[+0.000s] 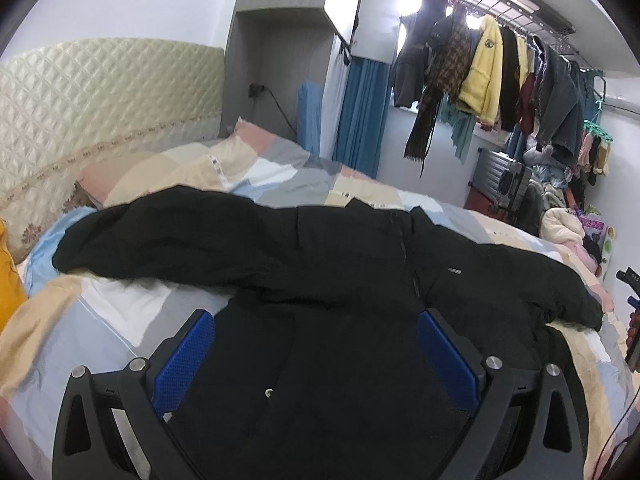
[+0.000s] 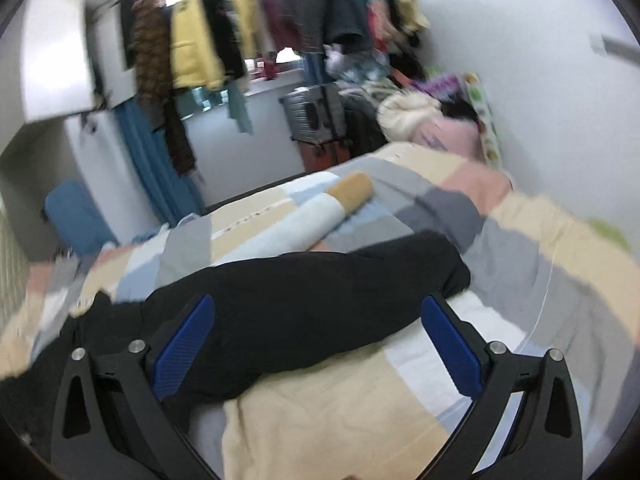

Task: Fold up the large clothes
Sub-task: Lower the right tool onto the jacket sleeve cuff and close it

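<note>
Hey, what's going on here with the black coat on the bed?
A person holding a two-finger gripper in each hand is about to fold a black coat spread out on a patchwork quilt on the bed. The left gripper is open over the coat's body, holding nothing. The right gripper is open over one sleeve, also holding nothing. No fold shows yet; both sleeves lie stretched out. The right view is blurred.

Bright window (image 1: 416, 4) glare; right wrist view motion-blurred, fisheye edges bent.
</note>
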A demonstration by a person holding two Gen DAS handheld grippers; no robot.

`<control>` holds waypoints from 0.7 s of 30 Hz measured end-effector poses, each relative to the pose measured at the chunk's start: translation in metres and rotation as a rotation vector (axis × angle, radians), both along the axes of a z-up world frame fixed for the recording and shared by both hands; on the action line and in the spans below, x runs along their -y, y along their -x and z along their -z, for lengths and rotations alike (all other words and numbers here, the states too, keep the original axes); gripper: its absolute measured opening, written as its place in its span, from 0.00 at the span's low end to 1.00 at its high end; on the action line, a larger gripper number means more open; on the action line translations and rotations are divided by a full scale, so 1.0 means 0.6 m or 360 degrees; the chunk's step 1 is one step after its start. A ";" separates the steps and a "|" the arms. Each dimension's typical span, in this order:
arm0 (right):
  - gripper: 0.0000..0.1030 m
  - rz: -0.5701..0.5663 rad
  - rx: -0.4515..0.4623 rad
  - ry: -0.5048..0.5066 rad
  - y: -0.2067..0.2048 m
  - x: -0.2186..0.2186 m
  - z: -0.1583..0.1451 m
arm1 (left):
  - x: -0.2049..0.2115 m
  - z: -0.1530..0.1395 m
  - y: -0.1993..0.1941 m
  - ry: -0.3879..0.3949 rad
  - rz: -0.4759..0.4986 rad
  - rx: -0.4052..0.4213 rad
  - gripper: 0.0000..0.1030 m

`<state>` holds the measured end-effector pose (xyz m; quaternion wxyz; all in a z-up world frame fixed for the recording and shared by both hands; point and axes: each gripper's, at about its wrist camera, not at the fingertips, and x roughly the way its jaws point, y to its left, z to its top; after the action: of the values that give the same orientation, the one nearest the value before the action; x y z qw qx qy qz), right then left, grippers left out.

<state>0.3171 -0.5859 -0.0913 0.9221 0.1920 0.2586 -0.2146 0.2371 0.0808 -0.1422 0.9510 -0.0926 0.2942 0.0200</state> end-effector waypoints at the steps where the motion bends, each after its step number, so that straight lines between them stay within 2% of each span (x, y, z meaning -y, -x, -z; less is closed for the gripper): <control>1: 0.85 0.0021 -0.0007 -0.0031 -0.004 0.012 0.010 | 0.001 0.004 -0.002 0.0003 0.0001 -0.0010 0.99; 2: 0.79 0.0055 -0.0012 -0.0103 -0.008 0.032 0.026 | 0.003 0.010 -0.005 0.0007 0.0003 -0.0024 0.99; 4: 0.77 0.0120 0.0008 -0.0269 -0.013 0.067 0.056 | 0.008 0.022 -0.013 0.0011 0.0006 -0.0045 0.99; 6: 0.77 0.0188 0.0034 -0.0419 -0.016 0.099 0.089 | 0.015 0.035 -0.019 0.0007 0.0008 -0.0057 0.99; 11: 0.83 0.0360 0.0014 -0.0636 -0.022 0.157 0.171 | 0.040 0.054 -0.032 -0.0057 0.0010 -0.0076 0.99; 12: 0.84 0.0383 0.0020 -0.0650 -0.020 0.164 0.182 | 0.043 0.057 -0.034 -0.0066 0.0010 -0.0077 0.99; 14: 0.96 0.0438 0.0029 -0.0659 -0.021 0.178 0.209 | 0.049 0.061 -0.037 -0.0073 0.0004 -0.0075 0.99; 18: 0.98 0.0477 -0.0011 -0.0687 -0.036 0.205 0.249 | 0.052 0.065 -0.038 -0.0092 -0.0033 -0.0029 0.99; 21: 0.98 0.0495 0.0118 -0.0705 -0.041 0.225 0.254 | 0.057 0.067 -0.042 -0.0111 -0.0039 -0.0004 0.99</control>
<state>0.3419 -0.7210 -0.2440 0.8224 0.4342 0.2327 -0.2847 0.2623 0.0466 -0.1822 0.9530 -0.0629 0.2935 0.0420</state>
